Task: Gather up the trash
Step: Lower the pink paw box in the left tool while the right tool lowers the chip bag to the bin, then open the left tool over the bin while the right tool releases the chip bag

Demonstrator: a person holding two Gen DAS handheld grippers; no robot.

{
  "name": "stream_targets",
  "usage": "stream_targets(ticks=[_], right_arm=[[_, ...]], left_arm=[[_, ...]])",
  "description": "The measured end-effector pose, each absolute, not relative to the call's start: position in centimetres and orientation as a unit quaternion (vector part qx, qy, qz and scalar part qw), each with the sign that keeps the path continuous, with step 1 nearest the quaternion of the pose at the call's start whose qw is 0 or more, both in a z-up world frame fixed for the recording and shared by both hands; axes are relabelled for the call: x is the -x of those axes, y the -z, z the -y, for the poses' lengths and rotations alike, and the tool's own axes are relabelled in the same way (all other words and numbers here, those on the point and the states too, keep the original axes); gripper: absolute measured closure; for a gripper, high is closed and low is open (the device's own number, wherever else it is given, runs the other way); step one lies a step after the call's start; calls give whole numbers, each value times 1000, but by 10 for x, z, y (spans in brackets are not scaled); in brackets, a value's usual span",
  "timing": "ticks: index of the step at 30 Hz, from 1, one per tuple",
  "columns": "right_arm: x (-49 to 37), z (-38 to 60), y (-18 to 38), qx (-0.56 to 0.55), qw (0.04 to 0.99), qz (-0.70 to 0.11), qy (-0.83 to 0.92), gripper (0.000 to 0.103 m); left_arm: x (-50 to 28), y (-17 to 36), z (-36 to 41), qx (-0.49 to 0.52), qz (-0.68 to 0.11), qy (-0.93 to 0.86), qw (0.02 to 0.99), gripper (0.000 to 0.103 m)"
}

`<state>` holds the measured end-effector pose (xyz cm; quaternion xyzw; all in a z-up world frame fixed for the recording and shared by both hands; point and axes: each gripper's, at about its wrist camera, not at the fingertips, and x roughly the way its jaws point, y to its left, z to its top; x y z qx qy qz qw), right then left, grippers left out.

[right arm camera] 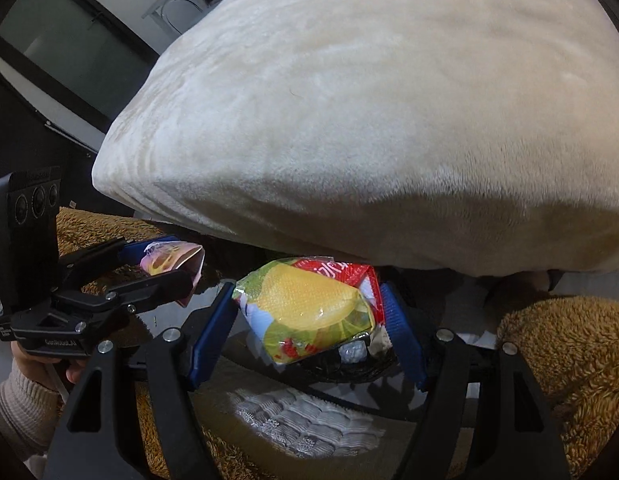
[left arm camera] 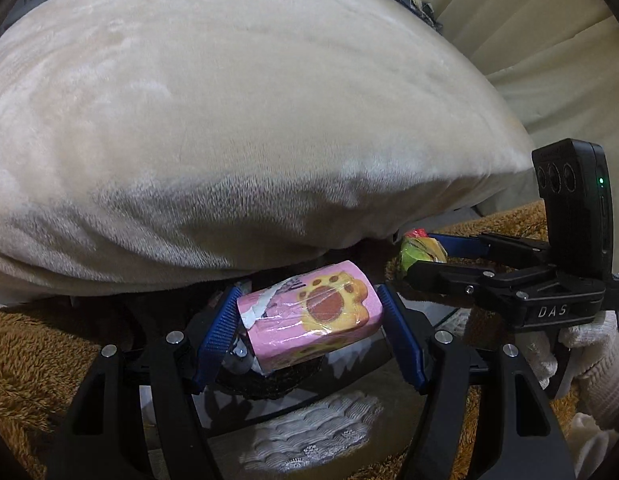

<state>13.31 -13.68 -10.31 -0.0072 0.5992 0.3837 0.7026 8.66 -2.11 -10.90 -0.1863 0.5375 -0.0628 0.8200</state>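
One large cream plush cushion (left arm camera: 237, 120) filled most of both views, resting on a brown shaggy throw (left arm camera: 33, 352) that covered the seat beneath; what the throw itself lay on could not be told. Below the cushion's front edge a dark round bin (left arm camera: 265, 384), apparently lined with a black bag, sat in a gap in the throw, over a grey patterned rug (left arm camera: 309, 436). Two grippers were in play, each loaded. The left gripper (left arm camera: 309, 324) had its jaws closed on one pink snack wrapper (left arm camera: 309, 316) printed with a paw, its blue pads pressing both ends, and held it just above the bin's mouth. The right gripper (right arm camera: 313, 312) had its jaws gripping one yellow-green and red snack packet (right arm camera: 309, 304), likewise held over the bin, just beside the left. One small crumpled bit of silvery foil (right arm camera: 353, 352) seemed already to lie inside the bin, though it was too small to be sure. A sleeve (right arm camera: 21, 408) and hand showed at the lower left of the right wrist view. By my reading the pick-up was done and the step in hand was the drop: both pieces hovered at the bin. The next move would call for bringing each piece squarely over the opening and then parting the jaws wide enough for the crinkly film to fall free rather than cling to a pad.
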Motion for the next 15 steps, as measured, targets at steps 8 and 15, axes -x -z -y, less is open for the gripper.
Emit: stream_targets(ticks=[8, 15], right_arm=[[-143, 131, 137, -2, 660, -668, -343, 31], [-144, 119, 158, -4, 627, -707, -328, 31]], left_arm=[[-96, 144, 24, 194, -604, 63, 771, 34], [-98, 164, 29, 187, -644, 59, 739, 34]])
